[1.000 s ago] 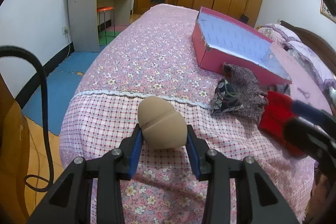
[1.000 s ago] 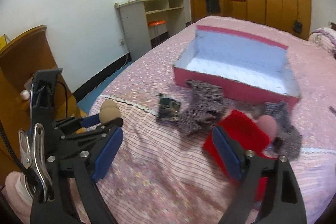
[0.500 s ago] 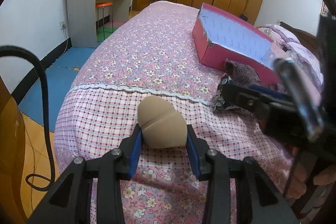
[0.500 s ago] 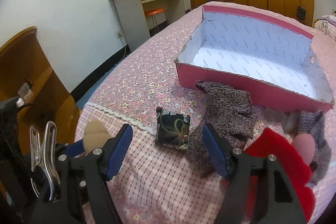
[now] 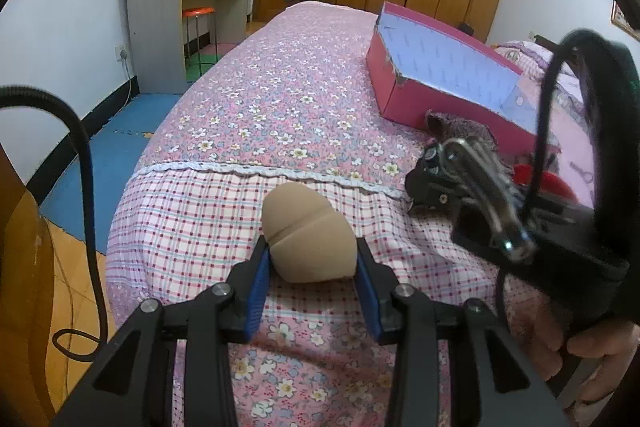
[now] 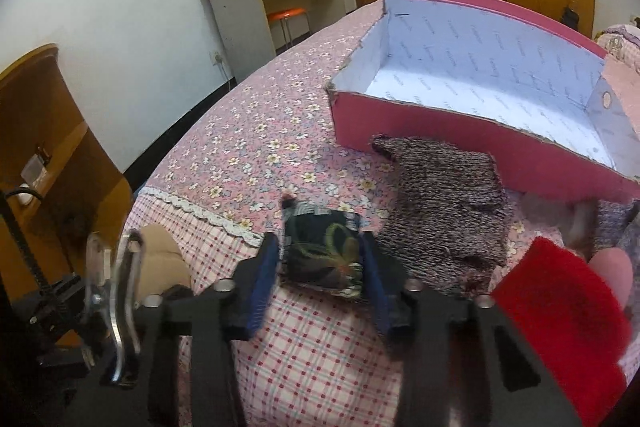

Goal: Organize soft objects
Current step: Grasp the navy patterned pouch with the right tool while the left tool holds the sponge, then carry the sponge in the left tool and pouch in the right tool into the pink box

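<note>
The tan sponge [image 5: 310,233] sits pinched between the blue pads of the left gripper [image 5: 311,267], held just above the checked part of the bed cover [image 5: 192,211]. The right gripper [image 6: 322,267] has its two fingers on either side of the little dark pouch [image 6: 324,255], which lies on the bed; the pads look like they touch it, but it is hard to tell if they squeeze it yet. This looks like the picking-up step. Next, both soft things likely need to go into the pink box [image 6: 440,143], which sits open and empty farther up the bed, so each gripper must lift and reach over the near wall. A gray knitted cloth [image 6: 444,199] lies between the pouch and the box, and a red cloth [image 6: 560,307] sits near it. The right edge is blurry, and a pink round thing there is cut off.
</note>
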Tool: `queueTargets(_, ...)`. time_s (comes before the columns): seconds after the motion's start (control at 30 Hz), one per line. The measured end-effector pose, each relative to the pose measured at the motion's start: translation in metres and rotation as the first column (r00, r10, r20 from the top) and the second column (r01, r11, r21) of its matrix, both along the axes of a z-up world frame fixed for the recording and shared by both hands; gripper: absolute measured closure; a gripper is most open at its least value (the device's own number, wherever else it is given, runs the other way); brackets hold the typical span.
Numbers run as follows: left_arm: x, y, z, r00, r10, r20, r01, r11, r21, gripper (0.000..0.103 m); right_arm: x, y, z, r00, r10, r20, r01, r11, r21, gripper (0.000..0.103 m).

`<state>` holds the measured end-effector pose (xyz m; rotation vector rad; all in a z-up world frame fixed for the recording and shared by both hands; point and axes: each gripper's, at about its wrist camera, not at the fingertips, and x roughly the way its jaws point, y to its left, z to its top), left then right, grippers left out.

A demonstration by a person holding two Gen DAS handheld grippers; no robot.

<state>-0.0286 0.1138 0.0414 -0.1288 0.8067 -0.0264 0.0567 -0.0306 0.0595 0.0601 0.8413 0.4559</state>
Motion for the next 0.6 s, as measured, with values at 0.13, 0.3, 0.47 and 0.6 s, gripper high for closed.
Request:
queueTargets(0.13,0.000,-0.001,0.002,1.000,0.004,-0.004,-0.004,1.000,0.010,0.062,-0.003,-0.008,0.000,1.000,0.001,-0.004,-0.001,0.999,0.041,0.067)
queueTargets(0.3,-0.001,-0.003,0.006,1.000,0.006,0.001,-0.006,1.000,0.017,0.062,-0.015,-0.018,0.006,1.000,0.020,0.005,-0.020,0.997,0.069,0.067)
queueTargets(0.47,-0.005,-0.007,0.013,1.000,-0.009,0.016,0.009,1.000,0.017,0.062,-0.032,-0.027,0.016,0.999,0.026,0.021,-0.027,0.996,0.083,0.067)
queueTargets(0.6,-0.010,-0.014,0.021,0.999,-0.025,0.035,0.024,0.999,0.029,0.062,-0.041,-0.034,0.025,0.999,0.011,0.032,-0.014,0.995,0.098,0.067)
